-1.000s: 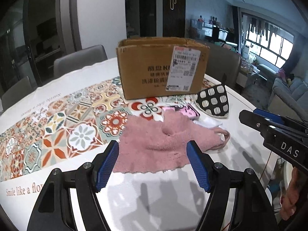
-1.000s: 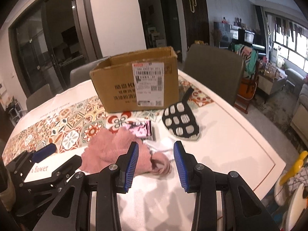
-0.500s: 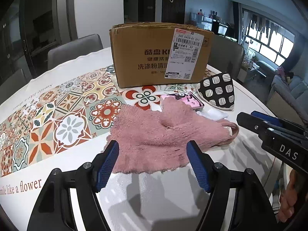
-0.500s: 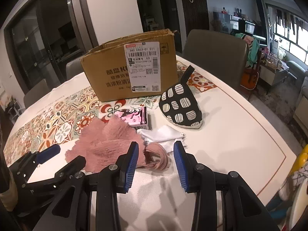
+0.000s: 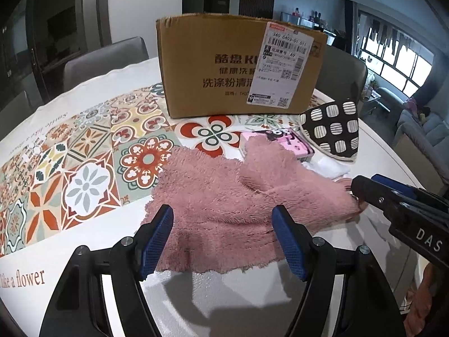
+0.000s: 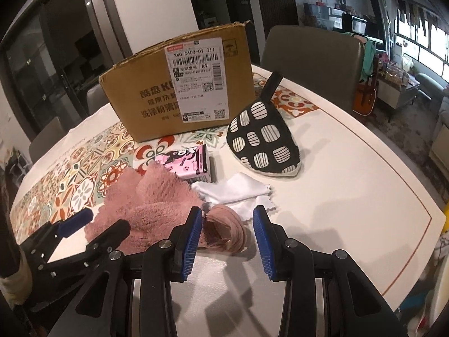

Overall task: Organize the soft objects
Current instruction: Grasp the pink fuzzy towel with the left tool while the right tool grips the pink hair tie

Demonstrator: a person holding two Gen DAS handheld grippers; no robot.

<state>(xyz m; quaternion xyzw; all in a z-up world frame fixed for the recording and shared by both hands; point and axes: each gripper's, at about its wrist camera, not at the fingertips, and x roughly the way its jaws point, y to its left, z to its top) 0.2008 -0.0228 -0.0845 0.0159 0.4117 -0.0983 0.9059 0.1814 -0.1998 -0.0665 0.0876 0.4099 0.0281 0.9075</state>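
Judging by the spread on the white table (image 6: 350, 185), nothing had yet been sorted: the fluffy pink towel (image 5: 224, 196) lay rumpled at the centre, a thin white cloth (image 6: 238, 191) and a looped pink hair band (image 6: 227, 230) just beside it, a black oven mitt with white striped patches (image 6: 263, 143) at two o'clock, and the brown cardboard box (image 5: 238, 67) upright at twelve o'clock. The left gripper (image 5: 224, 241) stood wide over the towel's near edge, gripping nothing; the right gripper (image 6: 227, 241) stood narrower, straddling the hair band without pinching it. Bare tabletop at six o'clock and at three o'clock left room; the table's rim curved close on the right.
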